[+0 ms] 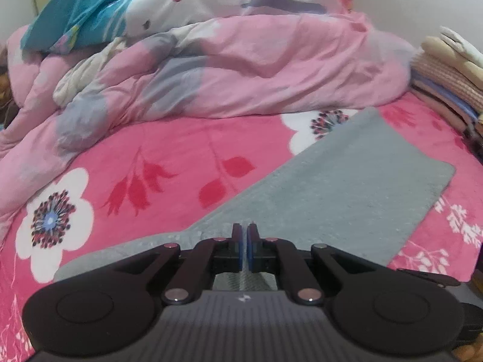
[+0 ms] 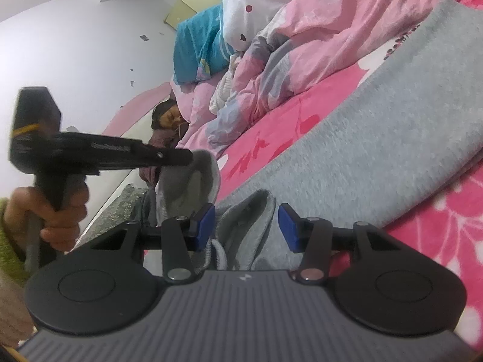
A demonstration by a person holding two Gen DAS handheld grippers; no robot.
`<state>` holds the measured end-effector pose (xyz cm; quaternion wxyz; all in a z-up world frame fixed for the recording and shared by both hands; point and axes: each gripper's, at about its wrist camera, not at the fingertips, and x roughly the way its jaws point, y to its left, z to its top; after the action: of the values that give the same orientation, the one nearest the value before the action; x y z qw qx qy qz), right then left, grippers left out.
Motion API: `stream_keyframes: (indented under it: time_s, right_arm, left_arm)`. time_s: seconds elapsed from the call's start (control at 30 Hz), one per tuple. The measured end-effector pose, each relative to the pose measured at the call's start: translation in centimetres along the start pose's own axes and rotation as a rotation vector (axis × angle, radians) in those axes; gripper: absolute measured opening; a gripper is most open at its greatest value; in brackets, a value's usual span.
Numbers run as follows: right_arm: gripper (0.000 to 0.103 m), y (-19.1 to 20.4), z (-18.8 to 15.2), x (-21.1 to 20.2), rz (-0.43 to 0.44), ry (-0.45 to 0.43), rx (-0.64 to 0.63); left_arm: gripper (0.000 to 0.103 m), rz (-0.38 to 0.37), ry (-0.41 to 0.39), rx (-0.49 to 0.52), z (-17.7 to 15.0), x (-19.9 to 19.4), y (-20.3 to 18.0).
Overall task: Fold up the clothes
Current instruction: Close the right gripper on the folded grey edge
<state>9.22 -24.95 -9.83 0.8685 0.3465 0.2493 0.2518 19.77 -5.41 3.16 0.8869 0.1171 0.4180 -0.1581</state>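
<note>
A grey garment [image 1: 347,181] lies stretched across the pink floral bed sheet [image 1: 151,157]; it looks like sweatpants. In the left wrist view my left gripper [image 1: 244,236] has its blue pads pressed together over the garment's near end. From the right wrist view, the left gripper [image 2: 190,157] is shut on a lifted edge of the grey garment [image 2: 377,138], and a hand [image 2: 60,211] holds its handle. My right gripper [image 2: 247,226] is open, its blue pads [image 2: 205,226] either side of a raised grey fold, with a white cord just below.
A crumpled pink quilt [image 1: 241,66] and a teal pillow [image 1: 81,9] fill the far side of the bed. A stack of folded clothes [image 1: 446,84] sits at the right edge. A person [image 2: 166,120] lies beyond the quilt, near the white wall [image 2: 75,45].
</note>
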Motion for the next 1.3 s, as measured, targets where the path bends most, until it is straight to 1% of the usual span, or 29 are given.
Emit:
stream_keyframes:
  time_s: [0.13, 0.2, 0.33, 0.43, 0.47, 0.5, 0.57, 0.63, 0.7, 0.73, 0.77, 0.83, 0.87, 0.93, 1.0, 1.1, 1.13, 1.23, 1.27, 1.3]
  right_arm:
    - [0.046, -0.1, 0.0, 0.0, -0.019, 0.003, -0.001]
    - [0.046, -0.2, 0.0, 0.0, -0.03, 0.005, -0.002]
    - [0.046, -0.6, 0.1, 0.0, -0.053, 0.006, -0.001]
    - [0.046, -0.8, 0.2, 0.3, -0.052, 0.015, 0.02]
    - [0.046, -1.0, 0.3, 0.4, -0.042, 0.021, 0.035]
    - [0.047, -1.1, 0.3, 0.4, -0.027, 0.029, 0.056]
    - [0.047, -1.4, 0.5, 0.6, 0.006, 0.046, 0.108]
    - [0.048, -1.8, 0.9, 0.8, 0.043, 0.068, 0.174]
    - [0.051, -2.2, 1.2, 1.2, 0.087, 0.098, 0.244]
    - [0.055, -2.4, 1.4, 1.5, 0.11, 0.121, 0.279]
    - [0.06, -2.5, 1.5, 2.0, 0.126, 0.147, 0.31]
    - [0.066, -2.6, 1.7, 2.9, 0.153, 0.199, 0.366]
    - [0.068, -2.4, 1.8, 3.4, 0.153, 0.223, 0.374]
    - [0.073, -1.9, 2.1, 4.3, 0.119, 0.267, 0.366]
    - [0.077, -1.4, 2.2, 5.3, 0.084, 0.311, 0.355]
    - [0.079, -0.9, 2.1, 6.2, 0.045, 0.355, 0.354]
    - [0.084, -0.7, 2.0, 6.4, 0.033, 0.367, 0.354]
    - [0.084, -0.3, 1.9, 7.2, -0.003, 0.403, 0.356]
    - [0.083, -0.1, 1.8, 7.4, -0.015, 0.415, 0.357]
    - [0.083, 0.0, 1.8, 7.6, -0.028, 0.427, 0.358]
  left_arm:
    - [0.004, -0.045, 0.065, -0.043, -0.8, 3.3, -0.1]
    - [0.004, -0.062, 0.082, -0.065, -1.3, 4.8, 0.2]
    - [0.007, -0.118, 0.091, -0.113, -1.9, 6.2, 1.0]
    - [0.011, -0.202, 0.079, -0.218, -2.6, 6.1, 2.7]
    - [0.017, -0.23, 0.074, -0.254, -2.8, 6.0, 3.2]
    - [0.02, -0.258, 0.07, -0.289, -3.1, 6.0, 3.8]
    - [0.035, -0.315, 0.062, -0.359, -3.5, 5.9, 4.9]
    - [0.037, -0.369, 0.05, -0.43, -4.0, 5.8, 6.0]
    - [0.038, -0.395, 0.009, -0.492, -4.4, 4.5, 7.5]
    - [0.038, -0.401, -0.017, -0.514, -4.8, 3.8, 8.1]
    - [0.038, -0.403, -0.043, -0.529, -5.1, 3.0, 8.6]
    - [0.038, -0.367, -0.084, -0.492, -6.1, 1.6, 8.6]
    - [0.038, -0.349, -0.105, -0.474, -6.5, 0.8, 8.6]
    - [0.038, -0.313, -0.145, -0.431, -7.5, -0.6, 8.5]
    - [0.039, -0.286, -0.166, -0.343, -8.6, -1.5, 7.2]
    - [0.04, -0.246, -0.169, -0.269, -9.9, -1.5, 5.7]
    - [0.039, -0.228, -0.163, -0.259, -10.3, -1.2, 5.4]
    - [0.038, -0.191, -0.141, -0.266, -11.5, 0.1, 5.4]
    - [0.039, -0.184, -0.136, -0.272, -11.8, 0.4, 5.5]
    - [0.04, -0.193, -0.135, -0.284, -12.1, 0.6, 5.7]
